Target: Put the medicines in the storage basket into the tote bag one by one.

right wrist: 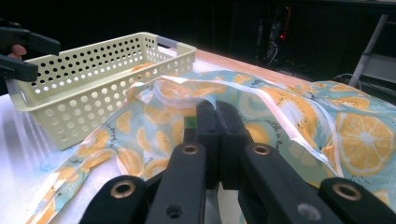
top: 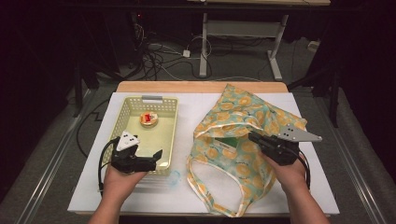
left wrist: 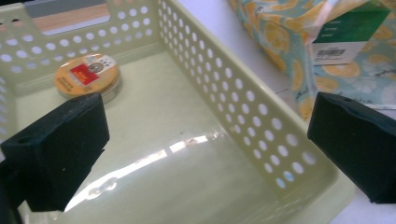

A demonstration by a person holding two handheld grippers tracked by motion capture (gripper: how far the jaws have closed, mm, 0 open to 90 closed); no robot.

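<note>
Left gripper (top: 156, 156): released, jaws spread wide; it hovers over the near end of the basket, one jaw inside the basket and the other past its right wall, holding nothing.
Basket (top: 129, 105): pale yellow plastic, perforated walls, grey handle insert at the far end; it sits on the left half of the bench, long side running away from the person.
Tin (top: 149, 120): small round tin with an orange lid and a red label, lying flat on the basket floor towards the far end, well apart from the left gripper.
Tote bag (top: 243, 168): light blue-green cloth printed with orange slices, cream trim at the mouth, lying crumpled on the right half of the bench; its handles loop towards the near edge. The mouth gapes towards the basket.
Box (left wrist: 348, 32): green and white carton with a barcode, seen in the left gripper view inside the bag's mouth.
Right gripper (top: 252, 137): clenched, jaws pressed together at the bag's mouth; whether cloth is pinched between them cannot be told.
Bench (top: 196, 105): white top over a wooden board whose far edge shows.
Room: dark, grey carpet, cables (top: 159, 58) and a white desk frame (top: 240, 32) beyond the bench.
</note>
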